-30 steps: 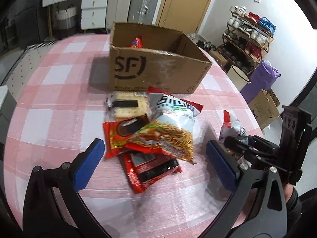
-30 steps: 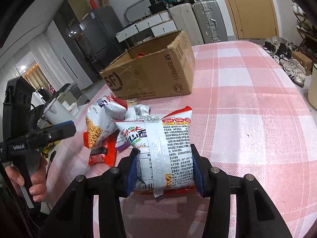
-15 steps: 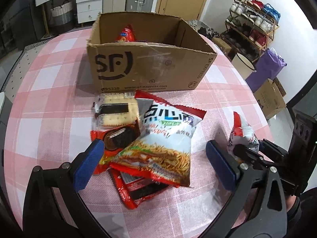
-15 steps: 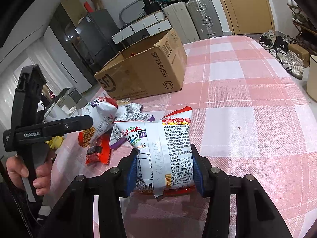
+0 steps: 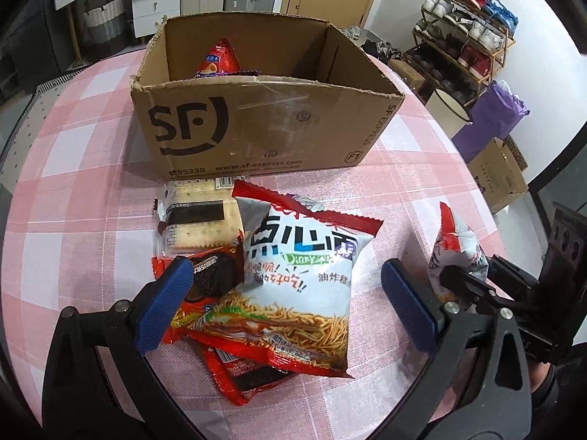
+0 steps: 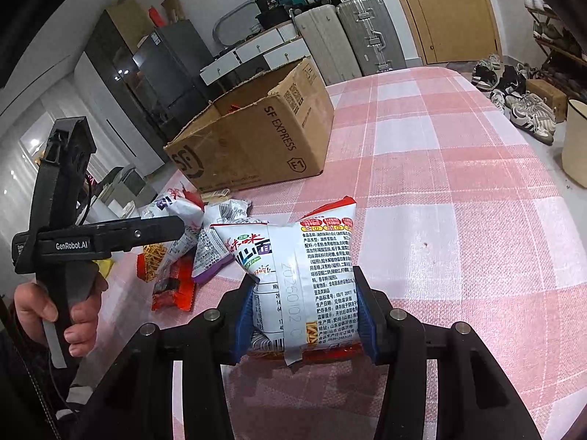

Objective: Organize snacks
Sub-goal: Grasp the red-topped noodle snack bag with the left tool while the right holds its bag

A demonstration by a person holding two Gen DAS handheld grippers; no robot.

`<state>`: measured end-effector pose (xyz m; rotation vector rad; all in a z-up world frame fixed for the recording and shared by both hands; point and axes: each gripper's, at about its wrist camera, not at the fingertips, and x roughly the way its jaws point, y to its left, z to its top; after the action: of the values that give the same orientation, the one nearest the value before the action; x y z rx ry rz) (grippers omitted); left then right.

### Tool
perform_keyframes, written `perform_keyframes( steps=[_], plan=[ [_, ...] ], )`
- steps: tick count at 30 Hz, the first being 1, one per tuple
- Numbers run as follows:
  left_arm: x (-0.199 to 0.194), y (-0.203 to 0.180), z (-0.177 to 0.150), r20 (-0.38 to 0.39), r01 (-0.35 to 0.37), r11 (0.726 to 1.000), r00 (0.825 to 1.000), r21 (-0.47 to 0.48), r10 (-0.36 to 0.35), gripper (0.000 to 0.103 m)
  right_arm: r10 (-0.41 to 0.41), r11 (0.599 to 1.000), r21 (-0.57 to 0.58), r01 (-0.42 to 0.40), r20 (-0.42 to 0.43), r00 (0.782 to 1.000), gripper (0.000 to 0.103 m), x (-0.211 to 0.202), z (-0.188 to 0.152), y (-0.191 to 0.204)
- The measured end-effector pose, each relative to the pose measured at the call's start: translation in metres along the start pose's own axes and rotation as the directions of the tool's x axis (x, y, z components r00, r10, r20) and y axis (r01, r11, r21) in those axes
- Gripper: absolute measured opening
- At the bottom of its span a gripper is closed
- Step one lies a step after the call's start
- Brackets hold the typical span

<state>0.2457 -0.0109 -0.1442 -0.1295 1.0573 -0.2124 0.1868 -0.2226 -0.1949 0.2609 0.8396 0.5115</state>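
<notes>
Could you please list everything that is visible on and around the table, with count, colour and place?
cardboard box: one, brown, open, at the far part of the table.
red snack bag: one, inside the box.
noodle snack bag: one, white and red, on top of the pile before the box.
cracker pack: one, clear with pale crackers, beside the box's front wall.
chocolate biscuit pack: one, red, partly under the noodle bag.
red wrapper: one, at the bottom of the pile.
tablecloth: one, pink and white check.
suitcases: two, silver, by the door.
shoe rack: one, at the wall.
left gripper: jaws wide, above the pile.
right gripper: jaws clamped on a white snack bag.
</notes>
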Motion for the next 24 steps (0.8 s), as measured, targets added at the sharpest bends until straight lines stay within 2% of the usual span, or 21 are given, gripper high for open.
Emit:
perform_keyframes(
  steps=[4, 7, 8, 9, 10, 14, 24],
  plan=[
    [0.001, 0.005, 0.000, -0.001, 0.023, 1.000, 1.000, -0.009, -0.023, 0.101, -0.006, 1.000, -0.003, 0.006, -0.004, 1.000, 0.048, 0.001, 0.001, 0.001],
    [0.001, 0.011, 0.000, 0.005, 0.044, 0.999, 0.999, -0.021, -0.044, 0.090, -0.007, 1.000, 0.001, 0.007, -0.005, 1.000, 0.048, 0.001, 0.002, 0.001],
    [0.000, 0.014, -0.001, 0.008, 0.062, 0.998, 0.998, -0.031, -0.062, 0.074, -0.009, 1.000, 0.000, 0.009, -0.006, 1.000, 0.048, 0.001, 0.002, 0.002],
    [0.000, 0.016, -0.002, 0.005, 0.088, 0.995, 0.996, -0.040, -0.088, 0.052, -0.010, 1.000, -0.001, 0.010, -0.006, 1.000, 0.048, 0.001, 0.002, 0.003],
    [0.001, 0.019, -0.002, -0.005, 0.110, 0.993, 0.994, -0.046, -0.110, 0.046, -0.010, 1.000, -0.003, 0.010, -0.006, 1.000, 0.048, 0.001, 0.002, 0.004],
    [-0.004, 0.021, -0.006, 0.001, 0.122, 0.992, 0.993, -0.028, -0.122, 0.042, -0.012, 1.000, -0.015, 0.011, -0.006, 1.000, 0.048, -0.002, 0.002, 0.010],
    [-0.036, 0.029, -0.025, 0.046, 0.112, 0.993, 0.993, -0.020, -0.111, 0.042, -0.015, 0.999, -0.046, 0.016, 0.016, 1.000, 0.048, -0.014, 0.002, 0.028]
  ],
)
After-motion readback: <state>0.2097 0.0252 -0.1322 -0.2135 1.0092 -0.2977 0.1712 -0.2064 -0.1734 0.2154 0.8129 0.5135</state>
